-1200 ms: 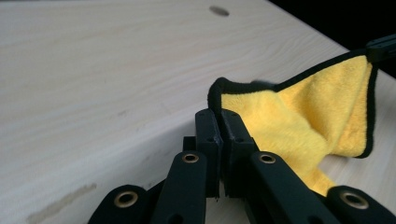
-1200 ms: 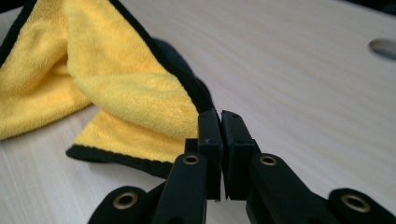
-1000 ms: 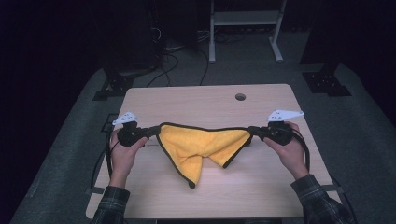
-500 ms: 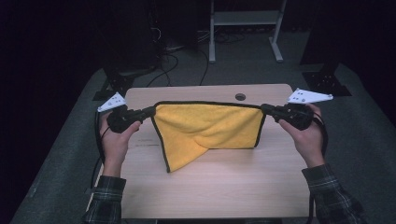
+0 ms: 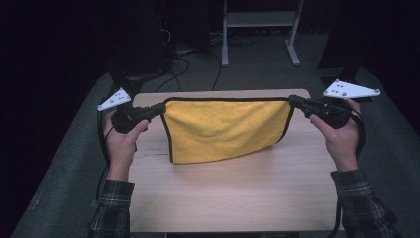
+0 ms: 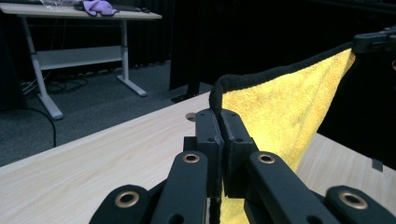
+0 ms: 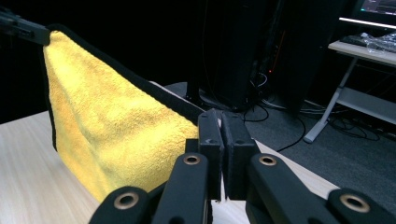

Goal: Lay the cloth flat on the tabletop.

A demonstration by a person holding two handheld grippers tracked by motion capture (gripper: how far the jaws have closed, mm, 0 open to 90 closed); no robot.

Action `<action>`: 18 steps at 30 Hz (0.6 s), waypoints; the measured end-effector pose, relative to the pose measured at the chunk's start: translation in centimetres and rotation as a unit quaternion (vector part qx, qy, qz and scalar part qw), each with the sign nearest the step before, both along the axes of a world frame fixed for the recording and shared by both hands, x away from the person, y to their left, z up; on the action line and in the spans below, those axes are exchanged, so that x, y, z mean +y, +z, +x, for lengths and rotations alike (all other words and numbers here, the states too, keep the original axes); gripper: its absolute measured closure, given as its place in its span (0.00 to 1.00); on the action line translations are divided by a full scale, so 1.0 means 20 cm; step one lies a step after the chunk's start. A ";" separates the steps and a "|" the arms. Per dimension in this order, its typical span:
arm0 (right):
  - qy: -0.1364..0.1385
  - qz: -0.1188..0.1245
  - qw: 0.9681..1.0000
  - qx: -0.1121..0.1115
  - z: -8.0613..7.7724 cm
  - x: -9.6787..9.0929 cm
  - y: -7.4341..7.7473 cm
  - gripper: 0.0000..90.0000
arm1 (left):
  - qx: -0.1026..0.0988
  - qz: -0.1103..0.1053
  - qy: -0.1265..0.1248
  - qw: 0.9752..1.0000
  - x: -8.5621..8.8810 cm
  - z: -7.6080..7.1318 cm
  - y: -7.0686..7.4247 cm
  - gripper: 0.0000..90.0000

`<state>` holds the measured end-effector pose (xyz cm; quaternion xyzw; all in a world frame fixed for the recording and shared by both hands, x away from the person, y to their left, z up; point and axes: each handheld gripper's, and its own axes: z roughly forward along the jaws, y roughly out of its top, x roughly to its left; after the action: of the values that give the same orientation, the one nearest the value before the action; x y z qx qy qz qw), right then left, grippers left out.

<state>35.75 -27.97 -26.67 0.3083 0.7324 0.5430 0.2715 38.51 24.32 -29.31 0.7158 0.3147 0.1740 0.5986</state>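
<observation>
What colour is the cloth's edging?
Black, around a yellow cloth; clearest in the high view.

Yellow towel (image 5: 225,129) reads as soft, nubby terry cloth, matt, edged in black stitched binding. Beneath the towel, the table (image 5: 223,198) shows pale wood-grain laminate, smooth with a faint sheen. The left gripper (image 6: 219,122) is matt black plastic with brass-coloured rivets, and the right gripper (image 7: 219,122) looks the same. Past the table, the floor (image 5: 198,79) looks like grey, rough carpet. Both sleeves (image 5: 111,210) are plaid woven cloth.
</observation>
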 end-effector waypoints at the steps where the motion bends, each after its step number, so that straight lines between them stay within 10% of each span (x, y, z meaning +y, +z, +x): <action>1: -0.001 0.001 1.000 -0.001 0.01 0.00 0.00 0.97 | 0.000 -0.001 0.000 1.000 0.00 0.01 0.00 0.97; 11: -0.040 0.007 0.999 0.031 0.31 -0.01 0.01 0.97 | 0.000 -0.006 0.018 1.000 -0.06 0.27 0.06 0.97; 18: -0.035 0.025 0.999 -0.017 0.30 0.00 0.17 0.97 | -0.042 -0.018 0.022 0.999 -0.04 0.26 0.20 0.97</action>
<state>41.76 -27.88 -23.21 0.3310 0.7029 0.5565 0.2945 43.72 23.49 -25.28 0.6897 0.3082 0.2116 0.6201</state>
